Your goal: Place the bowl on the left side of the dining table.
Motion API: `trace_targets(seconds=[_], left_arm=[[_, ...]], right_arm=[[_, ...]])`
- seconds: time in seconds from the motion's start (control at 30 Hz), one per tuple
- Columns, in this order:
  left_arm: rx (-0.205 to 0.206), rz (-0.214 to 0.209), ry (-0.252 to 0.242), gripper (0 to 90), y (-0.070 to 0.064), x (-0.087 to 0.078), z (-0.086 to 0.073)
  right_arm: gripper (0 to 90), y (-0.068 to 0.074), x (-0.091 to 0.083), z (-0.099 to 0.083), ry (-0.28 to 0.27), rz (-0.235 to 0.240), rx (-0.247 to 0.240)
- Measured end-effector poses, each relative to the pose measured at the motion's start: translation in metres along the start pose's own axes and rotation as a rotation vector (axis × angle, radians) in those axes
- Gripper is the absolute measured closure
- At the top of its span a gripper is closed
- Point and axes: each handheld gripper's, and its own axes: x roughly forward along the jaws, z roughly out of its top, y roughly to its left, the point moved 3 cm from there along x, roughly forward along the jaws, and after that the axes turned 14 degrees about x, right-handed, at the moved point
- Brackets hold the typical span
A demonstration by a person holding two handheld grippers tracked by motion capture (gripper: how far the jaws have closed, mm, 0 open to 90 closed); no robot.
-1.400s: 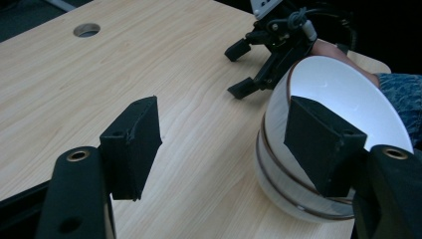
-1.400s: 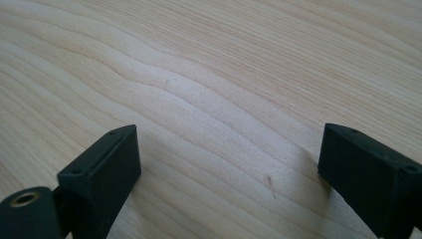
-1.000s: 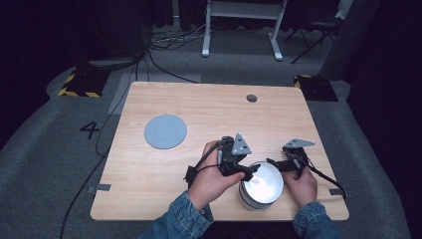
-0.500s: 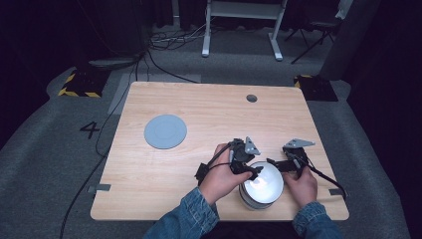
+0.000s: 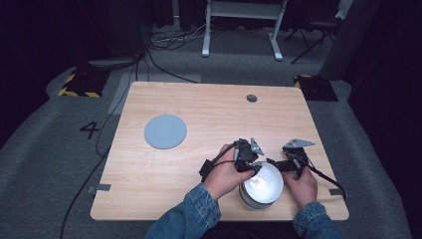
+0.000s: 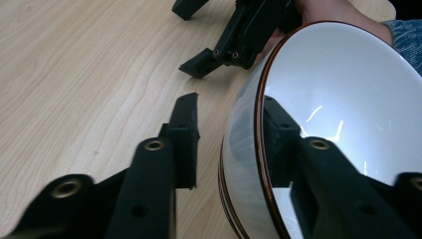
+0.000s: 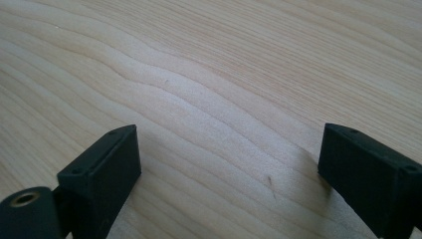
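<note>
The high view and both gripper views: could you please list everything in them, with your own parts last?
Bowl: one, white with a brown rim, near edge of the table.
Plate: one, grey-blue, left part of the table.
Table: one, light wood, with a round hole.
Floor number: one, black 4.
Left gripper: black, jaws astride the bowl's rim, not closed.
Right gripper: black, jaws open above bare wood.

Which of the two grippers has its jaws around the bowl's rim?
The left gripper: its jaws straddle the white bowl rim. The right gripper is open over bare table.
</note>
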Motion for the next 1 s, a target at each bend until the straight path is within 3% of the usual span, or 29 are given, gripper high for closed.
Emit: trace_targets(seconds=[0.1,0.27,0.37,0.43,0.5,0.6,0.83,1.0], left_arm=[[0.005,-0.027,0.009,78.1,-0.003,0.001,0.001],[0.023,-0.02,0.012,79.5,-0.002,-0.001,0.002],[0.015,-0.029,0.016,79.9,-0.003,-0.002,0.001],[0.021,-0.017,-0.002,80.1,-0.002,-0.003,0.002],[0.006,-0.01,0.014,80.2,-0.004,-0.006,0.002],[0.039,-0.015,0.01,80.6,-0.003,-0.007,0.004],[0.032,-0.02,-0.003,80.7,-0.003,-0.018,0.011],[0.025,-0.003,-0.022,80.7,-0.001,-0.028,0.016]], right_arm=[[9.7,0.0,0.0,0.0,0.0,0.0,0.001],[9.7,0.0,0.0,0.0,0.001,0.0,0.005],[9.8,0.0,0.0,0.0,0.001,0.0,0.005],[9.8,0.0,0.0,0.0,0.002,0.0,0.005],[9.7,0.0,0.0,0.0,0.001,0.0,0.005],[9.8,0.0,0.0,0.0,0.001,-0.001,0.004],[9.7,0.0,0.0,0.0,0.002,0.0,0.005],[9.8,0.0,0.0,0.0,0.002,0.0,0.005]])
